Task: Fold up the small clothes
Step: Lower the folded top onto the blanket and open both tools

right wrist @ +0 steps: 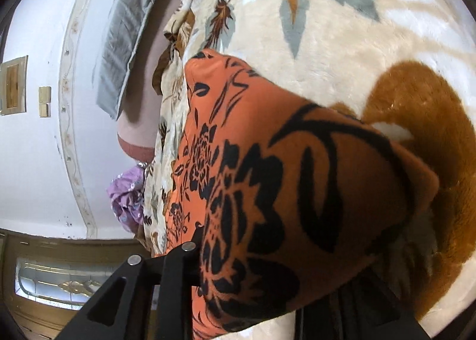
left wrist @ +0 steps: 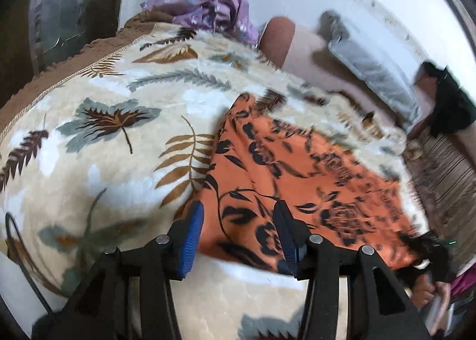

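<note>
The garment (left wrist: 297,173) lies on the blanket (left wrist: 104,137), ahead of the left gripper (left wrist: 238,235) fingers and extending to their right. A crumpled cloth (left wrist: 214,9) sits beyond the blanket's far edge.

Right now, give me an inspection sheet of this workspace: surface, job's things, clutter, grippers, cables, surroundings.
Surface: cream leaf-print blanket with brown border, covering a bed.
Job's things: orange black-flowered garment lying on the blanket, one end lifted and draped over the right gripper.
Clutter: crumpled purple cloth, grey cloth, black item, all at the far side.
Grippers: left gripper open, blue pads straddling the garment's near edge; right gripper hidden under orange fabric, state cannot be told.
Cables: one thin dark cable at the left edge.
Surroundings: white wall, wooden door with glass panel.
</note>
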`<state>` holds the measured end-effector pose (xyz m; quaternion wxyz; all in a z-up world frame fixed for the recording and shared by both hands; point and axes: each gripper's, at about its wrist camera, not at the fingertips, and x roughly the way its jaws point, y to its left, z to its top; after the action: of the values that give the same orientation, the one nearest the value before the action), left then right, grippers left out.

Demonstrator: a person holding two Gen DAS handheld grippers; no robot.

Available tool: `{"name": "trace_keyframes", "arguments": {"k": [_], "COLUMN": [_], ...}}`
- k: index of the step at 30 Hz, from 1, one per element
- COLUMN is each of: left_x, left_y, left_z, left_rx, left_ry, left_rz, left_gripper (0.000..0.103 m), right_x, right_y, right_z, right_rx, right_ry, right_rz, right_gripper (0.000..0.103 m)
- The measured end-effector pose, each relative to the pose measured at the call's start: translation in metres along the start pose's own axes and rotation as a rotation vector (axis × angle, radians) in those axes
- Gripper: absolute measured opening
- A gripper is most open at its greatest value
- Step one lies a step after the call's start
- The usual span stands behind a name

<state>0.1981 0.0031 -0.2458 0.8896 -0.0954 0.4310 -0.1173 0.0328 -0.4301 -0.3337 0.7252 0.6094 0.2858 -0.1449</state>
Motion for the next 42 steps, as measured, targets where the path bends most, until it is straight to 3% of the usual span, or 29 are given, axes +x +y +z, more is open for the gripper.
{"name": "trace_keyframes", "arguments": {"k": [3,4,6,11,13,20,23,26,28,29,32,39,42], "left_x": [0.043,0.052,0.049,0.037,0.03,0.0,-0.008,-0.012,-0.016,-0.018,-0.024,-0.036,-0.043], "left_y": [0.003,0.007,0.011,0.028,0.039,0.071,0.09,0.107,0.113,0.115,0.116,0.092,0.062], "left_z": [-0.004,-0.007,-0.006,-0.001,0.004,0.013,0.015,0.016,0.016,0.016,0.017,0.021,0.02], "left_rx": [0.029,0.027,0.015,-0.04,-0.061,-0.137,-0.186,-0.231,-0.245,-0.245,-0.24,-0.173,-0.073], "left_ry": [0.131,0.156,0.129,0.092,0.049,-0.08,-0.099,-0.11,-0.123,-0.131,-0.158,-0.246,-0.294], "left_rz": [0.12,0.126,0.139,0.097,0.12,0.218,0.24,0.241,0.24,0.239,0.229,0.149,0.07], "left_gripper": [0.051,0.053,0.064,0.064,0.064,0.064,0.064,0.064,0.064,0.064,0.064,0.064,0.064], "right_x": [-0.003,-0.005,-0.011,-0.02,-0.017,0.031,0.064,0.102,0.119,0.119,0.105,0.06,0.035], "right_y": [0.018,0.029,0.047,0.123,0.15,0.218,0.228,0.218,0.209,0.206,0.199,0.177,0.167], "right_z": [-0.005,-0.009,-0.015,-0.054,-0.077,-0.17,-0.212,-0.242,-0.259,-0.264,-0.273,-0.236,-0.21], "right_rx": [-0.11,-0.167,-0.247,-0.529,-0.631,-0.88,-0.981,-1.01,-1.062,-1.076,-1.13,-1.013,-0.917], "right_ry": [-0.044,-0.062,-0.084,-0.118,-0.111,-0.009,0.083,0.177,0.228,0.248,0.267,0.447,0.392], "right_rz": [-0.05,-0.064,-0.075,-0.07,-0.06,-0.068,-0.128,-0.192,-0.212,-0.189,-0.083,0.182,0.204], "right_gripper": [0.028,0.027,0.026,0.026,0.026,0.026,0.026,0.034,0.049,0.062,0.074,0.076,0.076]}}
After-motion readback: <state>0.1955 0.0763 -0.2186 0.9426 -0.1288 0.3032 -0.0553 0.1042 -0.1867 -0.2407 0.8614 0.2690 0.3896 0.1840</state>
